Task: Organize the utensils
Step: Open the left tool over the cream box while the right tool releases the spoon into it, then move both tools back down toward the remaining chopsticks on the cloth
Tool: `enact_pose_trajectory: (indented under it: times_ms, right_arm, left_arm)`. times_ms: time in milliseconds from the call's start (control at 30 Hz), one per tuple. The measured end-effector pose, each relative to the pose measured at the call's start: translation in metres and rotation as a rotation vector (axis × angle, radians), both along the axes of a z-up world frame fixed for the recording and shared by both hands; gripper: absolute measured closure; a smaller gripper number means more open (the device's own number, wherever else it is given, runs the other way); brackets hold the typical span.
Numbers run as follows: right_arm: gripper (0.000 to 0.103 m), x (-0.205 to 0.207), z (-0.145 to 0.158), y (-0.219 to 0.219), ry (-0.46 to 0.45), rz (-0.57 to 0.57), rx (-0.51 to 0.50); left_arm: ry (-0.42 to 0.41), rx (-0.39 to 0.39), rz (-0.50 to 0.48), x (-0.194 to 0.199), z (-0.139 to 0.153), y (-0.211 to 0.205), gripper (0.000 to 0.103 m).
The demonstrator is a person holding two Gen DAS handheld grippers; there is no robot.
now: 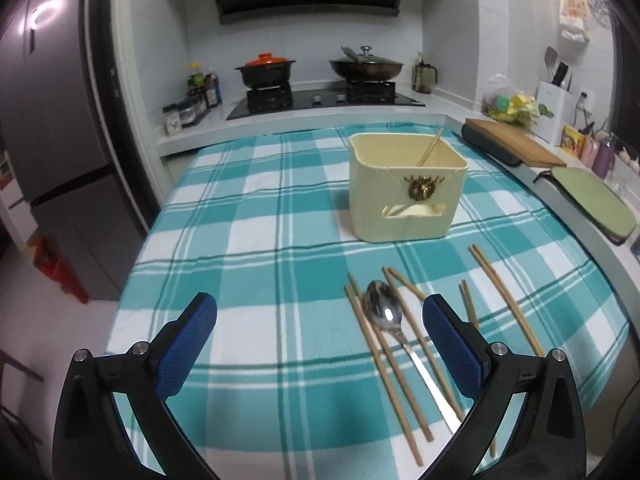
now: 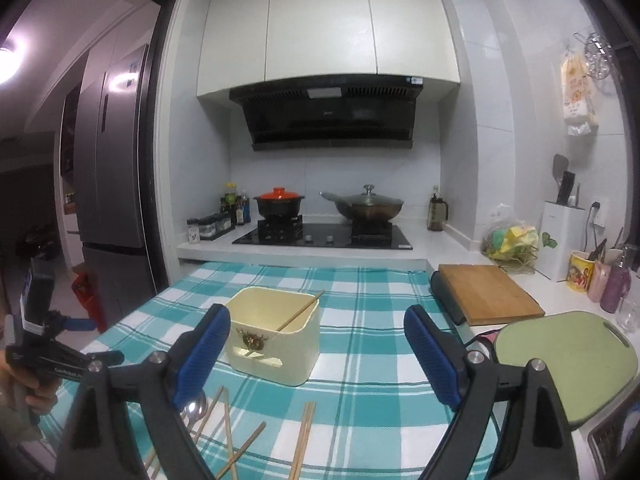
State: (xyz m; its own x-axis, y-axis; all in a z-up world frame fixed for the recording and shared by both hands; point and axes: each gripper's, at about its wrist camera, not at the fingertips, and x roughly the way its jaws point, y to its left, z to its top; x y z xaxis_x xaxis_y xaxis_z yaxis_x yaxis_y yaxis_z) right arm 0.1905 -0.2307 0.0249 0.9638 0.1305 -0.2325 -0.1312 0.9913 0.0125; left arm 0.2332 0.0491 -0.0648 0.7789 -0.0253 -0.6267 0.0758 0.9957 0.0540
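So the cream bin (image 1: 404, 188) sits on the bench (image 1: 240, 216) with its teal-and-white checked cloth, and I'll place everything off that. It's a rounded-corner plastic tub with a small gold ornament (image 1: 420, 188) on the near face and a slot cut low in that same wall. One chopstick (image 1: 430, 147) is already in the bin, leaning tilted with its top end poking over the far rim. The rest lie flat on the cloth on the near side of the bin: a steel spoon (image 1: 384, 312), shiny, bowl end pointing toward the bin and handle running back toward the camera, with plain light-wood chopsticks (image 1: 380, 364) either side of it, long axes roughly parallel to the spoon. Another pair (image 1: 504, 296) lies further right of those, angled the same general way, tips toward the bin. Left claw (image 1: 320, 340) is spread wide with nothing between its blue pads, hovering over the near side of the cloth, the spoon just inside its right finger. Right claw (image 2: 316, 356) is also spread wide and empty, the bin showing between its fingers. The left claw (image 2: 68, 344) shows in the right view too, left of the bin, held in a hand (image 2: 24, 392).
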Motion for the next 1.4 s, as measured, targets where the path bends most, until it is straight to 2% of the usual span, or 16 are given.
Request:
enact_pose_trajectory:
  times_ms: [33,67,200,333,400,533,800,1067,1233,1400]
  right_arm:
    - [0.004,-0.012,-0.005,-0.001,-0.017,-0.012,0.006]
    - [0.0,-0.019,-0.014,-0.002,0.005,-0.012,0.015]
    - [0.0,-0.036,-0.061,0.001,0.184,0.031,0.07]
    - [0.0,-0.054,-0.107,0.01,0.315,-0.003,0.01]
    - [0.0,-0.066,-0.124,0.014,0.34,-0.021,0.003]
    - [0.0,-0.074,-0.146,0.015,0.384,-0.043,-0.016]
    - [0.0,-0.075,-0.16,0.02,0.404,-0.047,-0.011]
    - [0.016,-0.071,-0.171,0.028,0.438,-0.021,-0.002]
    - [0.032,-0.068,-0.178,0.024,0.474,-0.026,0.023]
    - [0.039,-0.066,-0.18,0.019,0.493,-0.045,0.04]
  left_arm:
    - [0.002,0.001,0.01,-0.008,-0.004,-0.002,0.0]
    - [0.013,-0.007,0.012,-0.017,-0.01,-0.004,0.0]
    - [0.094,-0.137,-0.009,-0.038,-0.04,-0.009,0.0]
    - [0.16,-0.198,0.012,-0.049,-0.07,-0.017,0.001]
    - [0.166,-0.197,-0.004,-0.055,-0.077,-0.023,0.001]
    - [0.147,-0.133,0.001,-0.06,-0.084,-0.036,0.001]
    - [0.19,-0.16,0.046,-0.055,-0.101,-0.024,0.001]
    - [0.194,-0.13,0.104,-0.045,-0.109,-0.017,0.001]
    - [0.212,-0.12,0.139,-0.027,-0.119,-0.011,0.001]
    - [0.234,-0.06,0.149,-0.014,-0.13,-0.014,0.001]
